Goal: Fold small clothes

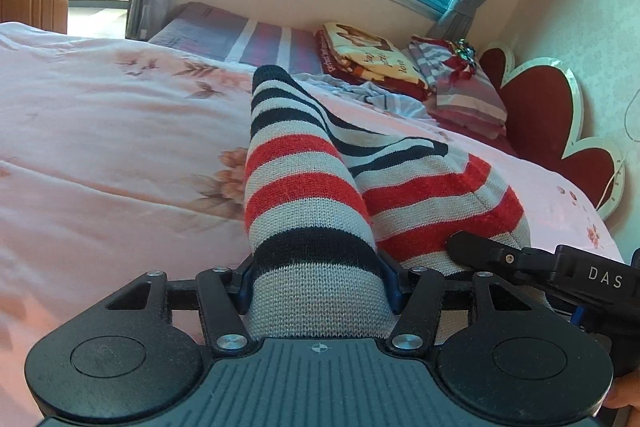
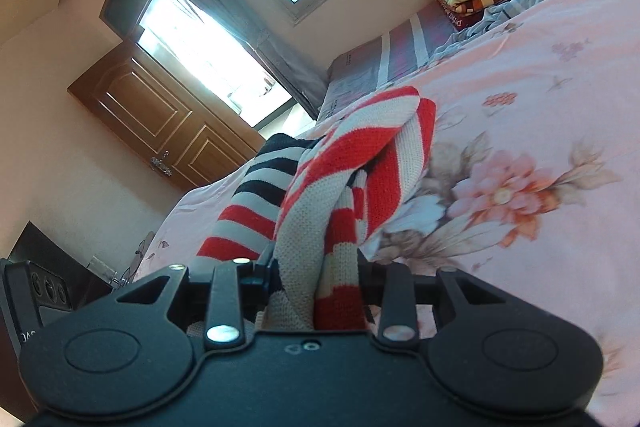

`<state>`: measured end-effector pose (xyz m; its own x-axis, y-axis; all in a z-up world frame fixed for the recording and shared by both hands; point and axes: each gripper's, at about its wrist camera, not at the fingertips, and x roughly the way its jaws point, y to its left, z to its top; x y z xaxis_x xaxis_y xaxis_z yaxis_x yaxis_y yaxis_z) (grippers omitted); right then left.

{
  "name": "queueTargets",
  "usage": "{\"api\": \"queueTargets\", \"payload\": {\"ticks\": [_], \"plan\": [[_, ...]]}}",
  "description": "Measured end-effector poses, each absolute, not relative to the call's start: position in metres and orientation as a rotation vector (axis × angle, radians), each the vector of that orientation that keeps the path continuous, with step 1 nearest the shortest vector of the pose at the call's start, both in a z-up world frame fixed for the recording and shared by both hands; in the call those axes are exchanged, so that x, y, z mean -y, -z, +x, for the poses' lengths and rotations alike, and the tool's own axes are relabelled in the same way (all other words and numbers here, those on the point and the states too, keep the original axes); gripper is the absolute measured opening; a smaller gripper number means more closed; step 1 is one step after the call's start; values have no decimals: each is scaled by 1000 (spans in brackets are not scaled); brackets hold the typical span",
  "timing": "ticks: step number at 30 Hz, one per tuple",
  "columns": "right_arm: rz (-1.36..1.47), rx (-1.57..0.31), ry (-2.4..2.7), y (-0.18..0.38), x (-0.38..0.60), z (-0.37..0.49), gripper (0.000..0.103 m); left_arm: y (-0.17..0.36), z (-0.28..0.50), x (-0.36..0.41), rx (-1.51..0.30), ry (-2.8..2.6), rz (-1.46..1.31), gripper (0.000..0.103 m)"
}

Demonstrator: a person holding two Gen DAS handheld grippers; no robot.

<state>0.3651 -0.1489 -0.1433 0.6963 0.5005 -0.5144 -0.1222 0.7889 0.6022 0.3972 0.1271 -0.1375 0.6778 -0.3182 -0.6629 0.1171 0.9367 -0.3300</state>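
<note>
A knit garment with red, black and grey stripes point(image 1: 304, 187) hangs bunched over the pink floral bed point(image 1: 100, 147). My left gripper point(image 1: 318, 283) is shut on a thick grey and black roll of it. Just to the right, one of the right gripper's fingers point(image 1: 480, 251) presses on the same garment. In the right wrist view the striped garment point(image 2: 352, 163) is twisted into folds, and my right gripper point(image 2: 316, 291) is shut on a red and grey fold. The pads are hidden by the cloth. The bed point(image 2: 540, 87) lies below and to the right.
At the head of the bed are a folded printed blanket point(image 1: 368, 59), a stack of striped pillows point(image 1: 460, 95), a crumpled pale blue cloth point(image 1: 360, 91) and a red heart-shaped headboard point(image 1: 540, 115). A window wall runs behind the bed. A wooden door point(image 2: 152, 115) stands beyond its foot.
</note>
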Motion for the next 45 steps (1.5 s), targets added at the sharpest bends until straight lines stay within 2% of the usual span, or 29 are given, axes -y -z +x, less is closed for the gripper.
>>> {"api": "queueTargets", "payload": {"ticks": [4, 10, 12, 14, 17, 19, 21, 22, 23, 27, 30, 33, 34, 35, 37, 39, 42, 45], "plan": [[565, -730, -377, 159, 91, 386, 33, 154, 414, -189, -789, 211, -287, 58], [524, -775, -346, 187, 46, 416, 33, 193, 442, -238, -796, 179, -299, 58], [514, -819, -310, 202, 45, 425, 33, 212, 447, -246, -822, 176, -319, 63], [523, -829, -288, 212, 49, 424, 38, 221, 445, -249, -796, 176, -308, 77], [552, -822, -267, 211, 58, 411, 47, 219, 444, -246, -784, 181, -271, 79], [534, -809, -223, 202, 61, 404, 48, 209, 439, -246, -773, 169, -258, 79], [510, -781, -179, 186, 63, 395, 43, 198, 427, -246, -738, 156, -230, 79], [458, -750, -172, 173, 59, 389, 35, 191, 421, -246, -721, 157, -214, 79], [406, -724, -177, 162, 53, 382, 32, 187, 415, -248, -710, 167, -203, 79], [254, -676, -235, 136, 15, 358, 32, 188, 406, -241, -736, 205, -147, 79], [162, -716, -231, 146, -8, 353, 32, 197, 402, -234, -742, 185, -114, 80], [141, -782, -153, 170, -2, 353, 26, 201, 402, -232, -756, 175, -116, 84], [88, -794, -111, 179, 2, 350, 31, 202, 402, -231, -760, 175, -115, 85], [91, -789, -97, 186, 8, 350, 49, 202, 402, -229, -761, 172, -110, 85], [197, -805, -69, 190, 20, 351, 57, 201, 401, -228, -767, 164, -102, 85], [141, -800, -63, 186, 10, 350, 53, 200, 402, -228, -778, 161, -105, 86], [78, -794, -82, 180, -1, 348, 39, 197, 404, -229, -791, 161, -108, 86], [119, -783, -78, 171, 1, 347, 36, 193, 405, -229, -790, 160, -104, 86]]}}
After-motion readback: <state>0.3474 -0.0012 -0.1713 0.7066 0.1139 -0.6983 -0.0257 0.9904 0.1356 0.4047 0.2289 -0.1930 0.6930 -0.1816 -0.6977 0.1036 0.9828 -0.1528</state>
